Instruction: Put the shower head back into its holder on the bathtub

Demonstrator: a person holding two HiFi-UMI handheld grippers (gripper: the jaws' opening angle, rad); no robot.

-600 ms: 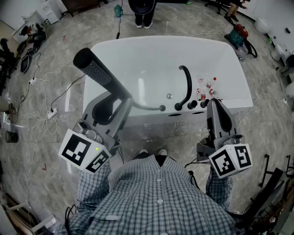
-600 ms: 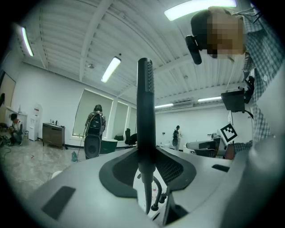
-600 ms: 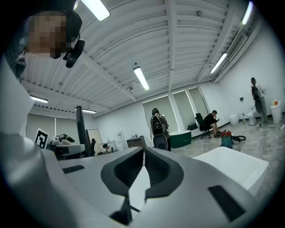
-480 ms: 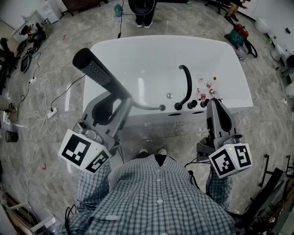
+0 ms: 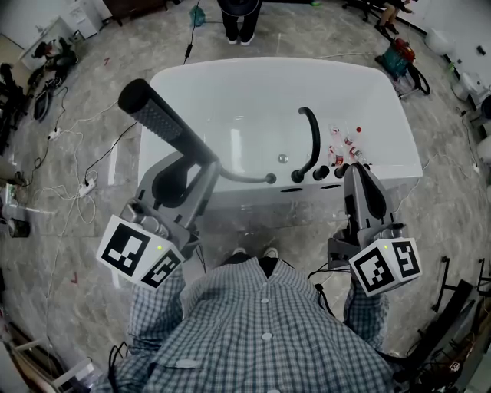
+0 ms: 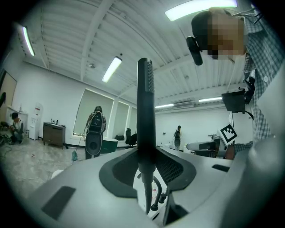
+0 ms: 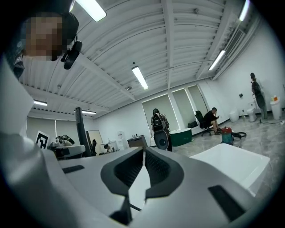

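Observation:
My left gripper [image 5: 198,167] is shut on the dark stick-shaped shower head [image 5: 157,119], which it holds by the lower handle. The head slants up and to the left over the white bathtub's [image 5: 230,84] near left corner. In the left gripper view the shower head [image 6: 145,116] stands upright between the pads of the left gripper [image 6: 146,153]. Its grey hose [image 5: 245,179] runs right to a fitting [image 5: 270,180] on the tub's near rim, beside the black spout [image 5: 311,142] and knobs [image 5: 321,175]. My right gripper [image 5: 357,170] is shut and empty at the rim's right part; in its own view the right gripper [image 7: 143,153] has its pads meeting.
Small red-and-white bottles [image 5: 345,146] stand on the tub rim near the right gripper. Cables [image 5: 77,184] trail over the floor at left. A person [image 5: 238,19] stands beyond the tub's far side, and a red-green bag [image 5: 397,57] lies at the far right.

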